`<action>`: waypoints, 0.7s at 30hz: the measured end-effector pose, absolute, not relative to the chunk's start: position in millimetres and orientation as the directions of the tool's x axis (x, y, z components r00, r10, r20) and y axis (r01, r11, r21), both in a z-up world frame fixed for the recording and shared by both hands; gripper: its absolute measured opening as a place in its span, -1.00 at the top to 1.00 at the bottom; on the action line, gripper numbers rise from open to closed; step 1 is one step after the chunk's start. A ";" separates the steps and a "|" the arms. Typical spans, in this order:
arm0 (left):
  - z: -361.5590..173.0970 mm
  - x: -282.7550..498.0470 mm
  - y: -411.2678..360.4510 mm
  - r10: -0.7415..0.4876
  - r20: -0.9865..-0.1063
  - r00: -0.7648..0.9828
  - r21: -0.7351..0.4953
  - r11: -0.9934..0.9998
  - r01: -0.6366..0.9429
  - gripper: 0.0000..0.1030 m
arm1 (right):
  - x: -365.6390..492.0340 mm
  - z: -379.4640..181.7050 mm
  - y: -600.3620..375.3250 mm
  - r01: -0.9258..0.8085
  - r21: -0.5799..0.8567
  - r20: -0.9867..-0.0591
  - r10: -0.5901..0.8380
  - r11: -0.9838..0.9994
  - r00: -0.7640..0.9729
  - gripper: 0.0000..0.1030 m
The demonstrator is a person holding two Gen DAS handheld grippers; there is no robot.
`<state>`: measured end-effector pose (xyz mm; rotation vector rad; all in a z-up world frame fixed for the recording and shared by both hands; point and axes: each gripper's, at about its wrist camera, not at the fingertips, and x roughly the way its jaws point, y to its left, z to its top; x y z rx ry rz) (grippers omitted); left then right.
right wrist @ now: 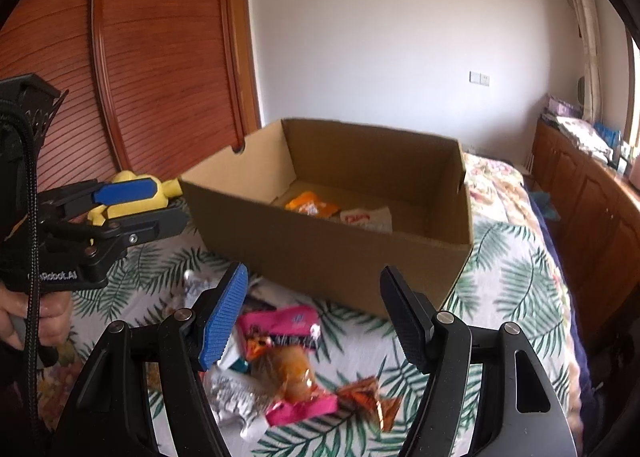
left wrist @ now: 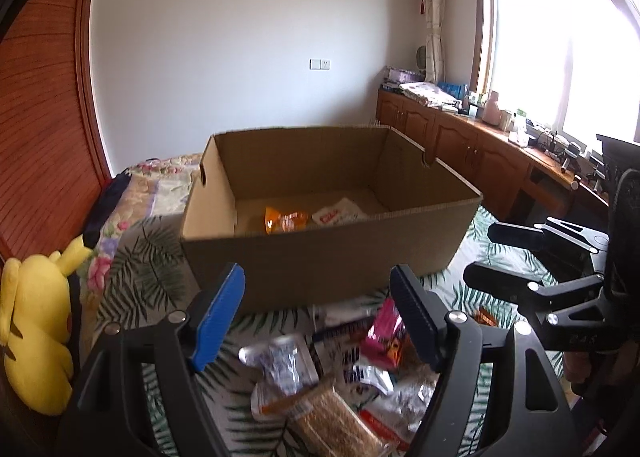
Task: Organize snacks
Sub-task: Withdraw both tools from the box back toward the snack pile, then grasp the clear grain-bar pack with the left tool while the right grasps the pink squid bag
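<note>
An open cardboard box (left wrist: 328, 257) stands on the bed; it also shows in the right wrist view (right wrist: 340, 257). Inside lie an orange snack bag (left wrist: 285, 219) (right wrist: 311, 204) and a white packet (left wrist: 338, 213) (right wrist: 366, 219). A heap of loose snacks (left wrist: 332, 373) lies in front of the box, with a cracker pack (left wrist: 340, 421), a pink packet (right wrist: 280, 323) and an orange wrapped snack (right wrist: 294, 375). My left gripper (left wrist: 318, 317) is open and empty above the heap. My right gripper (right wrist: 312, 317) is open and empty above the pink packet. Each gripper shows in the other's view (left wrist: 516, 257) (right wrist: 136, 201).
A yellow plush toy (left wrist: 36, 329) lies left of the box on the palm-leaf bedspread (right wrist: 512, 289). A wooden sliding door (right wrist: 160, 57) stands behind on the left. A wooden cabinet (left wrist: 480, 161) with clutter runs along the window on the right.
</note>
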<state>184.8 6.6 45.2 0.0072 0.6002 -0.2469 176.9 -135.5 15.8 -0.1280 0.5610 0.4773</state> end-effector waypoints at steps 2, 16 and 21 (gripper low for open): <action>38.0 179.9 5.7 -0.227 -0.570 0.790 -0.067 0.971 0.231 -0.47 | 174.3 9.1 -136.2 -0.465 0.015 -0.547 0.397 0.885 0.737 -0.37; -23.4 157.4 -1.2 -0.210 -0.659 0.722 -0.086 0.975 0.205 -0.47 | 180.9 -63.2 -132.7 -0.460 0.038 -0.646 0.373 0.887 0.666 -0.36; -35.2 150.0 -2.4 -0.202 -0.676 0.709 -0.090 0.977 0.192 -0.47 | 183.9 -76.3 -130.2 -0.464 0.061 -0.677 0.378 0.884 0.632 -0.35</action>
